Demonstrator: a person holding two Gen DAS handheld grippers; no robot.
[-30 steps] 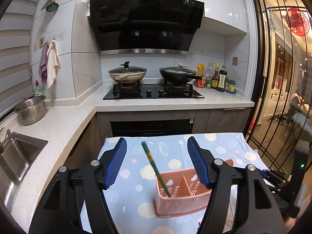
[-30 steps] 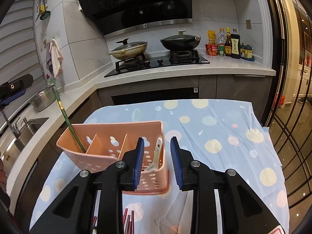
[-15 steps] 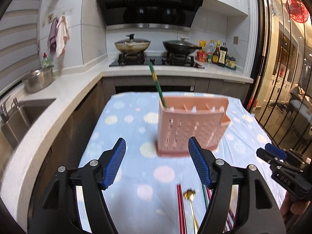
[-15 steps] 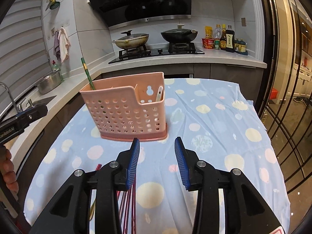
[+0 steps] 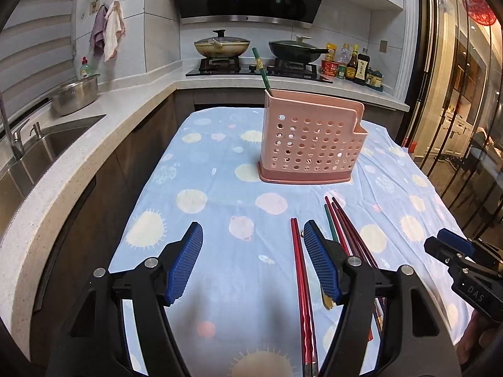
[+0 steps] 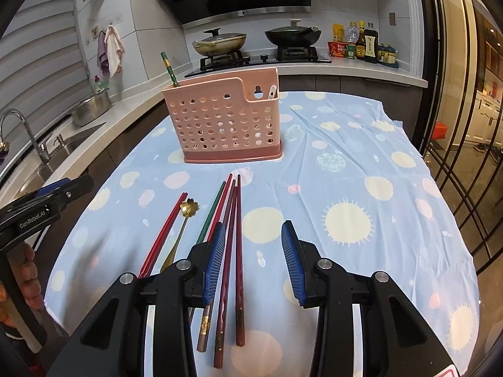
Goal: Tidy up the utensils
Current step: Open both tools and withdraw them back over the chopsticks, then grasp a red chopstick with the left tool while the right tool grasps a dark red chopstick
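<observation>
A pink perforated utensil holder [image 5: 309, 144] [image 6: 224, 122] stands on the blue spotted tablecloth [image 5: 220, 188] [image 6: 345, 169]. A green chopstick [image 5: 262, 69] [image 6: 169, 69] leans out of its left compartment; a white handle [image 6: 272, 91] shows in its right one. Several red and dark chopsticks [image 6: 235, 235] [image 5: 303, 282], one green chopstick [image 6: 211, 213] and a gold flower-headed spoon [image 6: 184, 220] lie on the cloth in front. My left gripper [image 5: 253, 264] is open and empty above the cloth. My right gripper [image 6: 253, 260] is open and empty over the dark chopsticks.
A counter with a sink [image 5: 41, 150] and a steel bowl [image 5: 75, 94] runs along the left. A stove with two pans [image 5: 251, 50] and sauce bottles [image 5: 352, 66] stand behind. A glass door [image 5: 465, 94] is at the right.
Both grippers have pulled back and lowered from above the holder to the near side of the table. The right gripper's jaws have opened wider. The loose chopsticks and spoon have come into view.
</observation>
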